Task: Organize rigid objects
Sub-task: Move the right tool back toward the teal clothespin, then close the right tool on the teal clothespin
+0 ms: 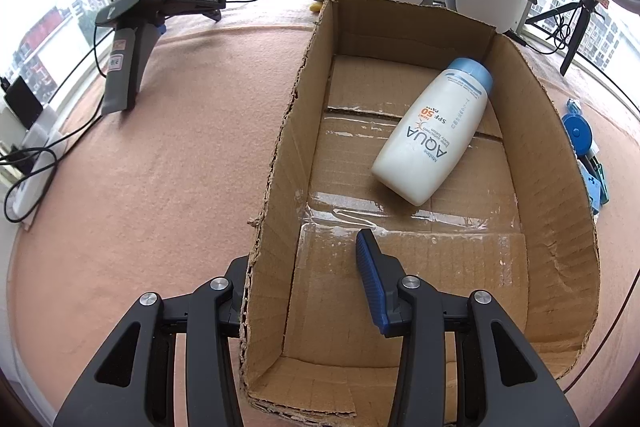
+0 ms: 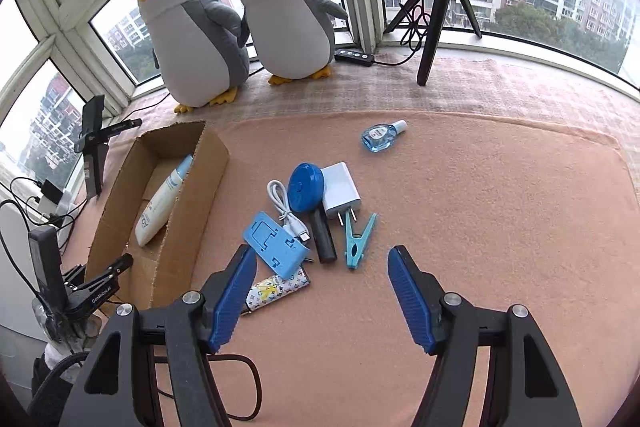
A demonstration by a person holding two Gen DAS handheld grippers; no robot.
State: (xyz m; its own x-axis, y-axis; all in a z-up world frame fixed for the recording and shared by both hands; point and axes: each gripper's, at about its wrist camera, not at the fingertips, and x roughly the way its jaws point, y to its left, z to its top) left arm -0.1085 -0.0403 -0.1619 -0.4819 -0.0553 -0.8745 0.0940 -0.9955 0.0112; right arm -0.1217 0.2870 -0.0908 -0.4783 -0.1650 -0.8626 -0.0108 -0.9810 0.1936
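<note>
Left hand-held gripper [image 1: 304,267]: jaws spread wide and holding nothing, straddling the torn left wall of the open brown cardboard box [image 1: 280,155]; one blue ribbed pad is inside the box, the other finger is outside and mostly hidden by the wall.

Box contents: one white plastic sunscreen bottle with a pale blue cap [image 1: 434,133], lying on its side on the box floor, cap towards the far right corner.

Right hand-held gripper [image 2: 322,291]: jaws wide apart, empty, above the pink cloth-covered bench [image 2: 480,227].

Loose items: a cluster just ahead of the right hand-held gripper, between it and the box: light blue plastic phone stand [image 2: 276,245], white charging cable [image 2: 286,207], round blue hand fan with black handle [image 2: 308,203], white wall charger [image 2: 342,191], turquoise clothes peg [image 2: 358,241], patterned lighter [image 2: 276,289]. A small clear blue bottle [image 2: 380,135] lies farther off, alone.

Key relation: the clothes peg lies nearly centred ahead of the right jaws, long axis pointing roughly away from them, so closing across its width looks straightforward. The right hand is clearly nearer.

Likely step: picking the next item for the box.
</note>
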